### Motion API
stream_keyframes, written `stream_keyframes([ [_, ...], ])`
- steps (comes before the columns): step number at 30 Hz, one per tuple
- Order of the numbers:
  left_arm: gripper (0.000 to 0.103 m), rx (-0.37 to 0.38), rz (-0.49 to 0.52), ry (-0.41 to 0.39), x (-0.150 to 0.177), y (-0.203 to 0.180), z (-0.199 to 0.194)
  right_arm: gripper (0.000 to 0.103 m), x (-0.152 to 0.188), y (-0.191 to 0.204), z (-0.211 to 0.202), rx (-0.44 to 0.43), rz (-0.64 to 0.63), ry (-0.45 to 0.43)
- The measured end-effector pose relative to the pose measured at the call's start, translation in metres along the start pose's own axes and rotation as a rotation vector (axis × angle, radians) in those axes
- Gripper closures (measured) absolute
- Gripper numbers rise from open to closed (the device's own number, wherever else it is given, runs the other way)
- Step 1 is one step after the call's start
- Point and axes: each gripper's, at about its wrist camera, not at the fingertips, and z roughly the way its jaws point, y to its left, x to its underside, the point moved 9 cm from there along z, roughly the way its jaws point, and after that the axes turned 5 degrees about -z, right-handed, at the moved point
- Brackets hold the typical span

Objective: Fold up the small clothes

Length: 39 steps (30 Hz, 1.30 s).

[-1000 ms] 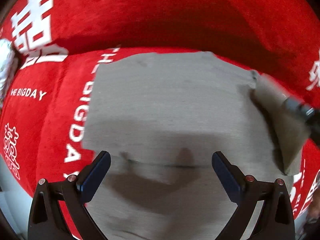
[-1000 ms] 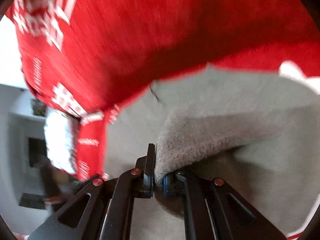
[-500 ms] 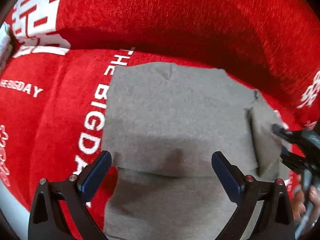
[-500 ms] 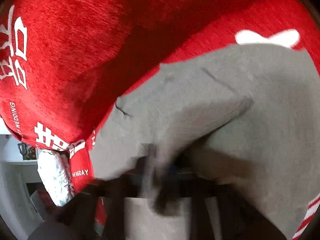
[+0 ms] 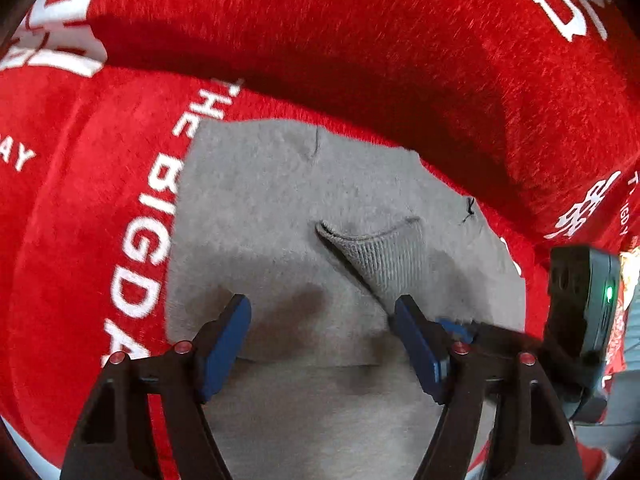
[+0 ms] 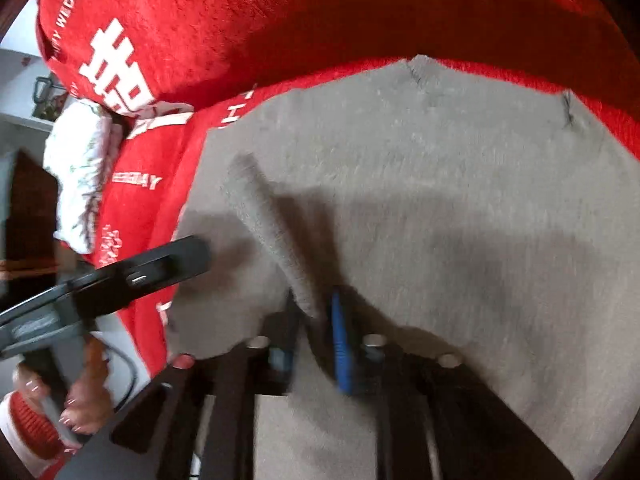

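Right tongs (image 6: 314, 320) have just been opening, sleeve cuff (image 5: 384, 256) still between them, unpinched; left tongs (image 5: 320, 340) spread, closing over grey garment (image 5: 248, 208) on red sofa cover (image 5: 400, 40); cuff may spring back, undoing the fold.

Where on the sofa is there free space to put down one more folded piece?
Free: the red seat cover left of the grey garment, over the white letters. Crowded: the garment's right edge, where its folded flap and both hand-held grippers meet.
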Motion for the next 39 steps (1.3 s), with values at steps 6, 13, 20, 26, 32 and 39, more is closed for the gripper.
stream_keyframes([
  [6, 0.028, 0.013, 0.021, 0.045, 0.011, -0.013, 0.016, 0.043, 0.042, -0.035, -0.04, -0.002, 0.136, -0.032],
  [13, 0.028, 0.031, 0.01, 0.074, 0.007, -0.032, 0.033, 0.043, 0.115, -0.133, -0.095, -0.055, 0.612, -0.161],
  [20, 0.088, 0.024, 0.015, 0.072, 0.01, -0.031, 0.033, 0.082, 0.118, -0.184, -0.121, -0.067, 0.795, -0.312],
  [26, 0.088, -0.024, 0.074, 0.046, 0.02, -0.027, 0.018, 0.097, 0.108, -0.19, -0.139, 0.027, 0.645, -0.309],
  [32, 0.088, -0.091, 0.085, 0.051, 0.029, -0.006, 0.024, 0.097, 0.128, -0.198, -0.124, 0.05, 0.609, -0.232],
  [39, 0.088, -0.172, 0.146, 0.032, 0.031, 0.006, 0.001, 0.072, 0.136, -0.183, -0.153, 0.081, 0.556, -0.219],
])
